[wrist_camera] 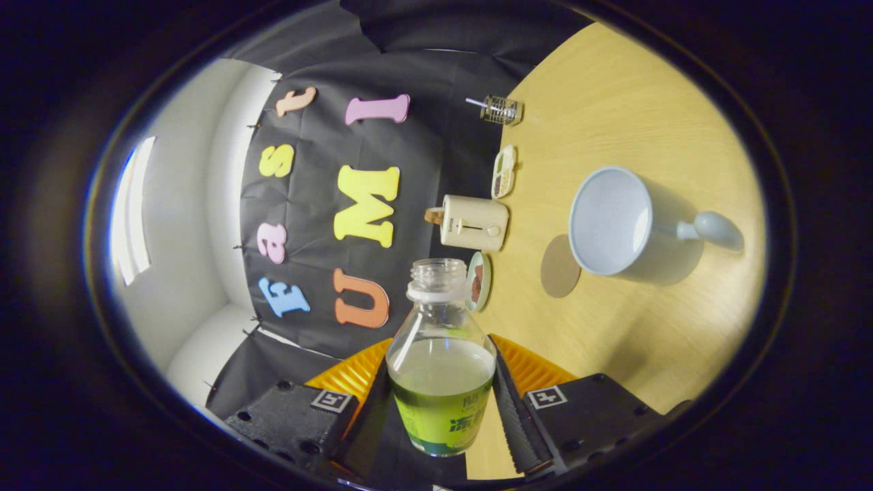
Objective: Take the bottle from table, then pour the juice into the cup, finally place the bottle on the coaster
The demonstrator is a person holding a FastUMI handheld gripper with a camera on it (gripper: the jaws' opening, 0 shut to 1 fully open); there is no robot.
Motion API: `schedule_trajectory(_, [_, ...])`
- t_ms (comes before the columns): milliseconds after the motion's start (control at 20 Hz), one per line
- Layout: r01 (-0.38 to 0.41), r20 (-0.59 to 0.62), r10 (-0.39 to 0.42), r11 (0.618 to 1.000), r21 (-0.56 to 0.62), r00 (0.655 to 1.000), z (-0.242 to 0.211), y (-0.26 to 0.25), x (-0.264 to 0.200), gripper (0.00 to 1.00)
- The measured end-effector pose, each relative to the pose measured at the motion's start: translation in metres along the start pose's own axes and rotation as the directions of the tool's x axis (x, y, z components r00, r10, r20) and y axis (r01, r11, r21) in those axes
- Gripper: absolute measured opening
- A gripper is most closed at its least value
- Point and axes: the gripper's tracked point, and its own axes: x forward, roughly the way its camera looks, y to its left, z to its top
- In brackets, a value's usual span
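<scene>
Gripper (pixel 442 399) clamped on clear uncapped plastic bottle (pixel 442 361) of green juice, bottom centre | pale blue mug (pixel 614 221) right | round tan coaster (pixel 558 267) beside mug

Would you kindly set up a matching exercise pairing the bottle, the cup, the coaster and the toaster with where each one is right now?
Things:
1. bottle
2. cup
3. coaster
4. toaster

Places:
A. by the booth wall, beyond the bottle's mouth
B. bare on the table, next to the cup
C. between the hand-held gripper fingers
D. on the table, empty, handle facing away from the coaster

Pairs: 1-C, 2-D, 3-B, 4-A
</scene>
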Motion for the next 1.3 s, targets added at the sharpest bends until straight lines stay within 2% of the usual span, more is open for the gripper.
schedule_trajectory(100, [-0.005, 0.016, 0.005, 0.999, 0.049, 1.0, 0.003, 0.003, -0.002, 0.78])
schedule_trajectory(300, [-0.068, 0.004, 0.068, 0.983, 0.17, 0.998, -0.002, 0.021, -0.002, 0.78])
schedule_trajectory(450, [-0.059, -0.002, 0.061, 0.978, 0.199, 0.998, 0.003, 0.024, -0.001, 0.78])
schedule_trajectory(800, [-0.11, 0.016, 0.11, 0.949, 0.295, 0.994, 0.01, 0.031, -0.003, 0.78])
schedule_trajectory(1050, [-0.149, 0.053, 0.139, 0.909, 0.389, 0.989, 0.019, 0.032, -0.006, 0.78])
schedule_trajectory(1300, [-0.128, 0.014, 0.134, 0.904, 0.408, 0.991, 0.016, 0.032, -0.005, 0.78])
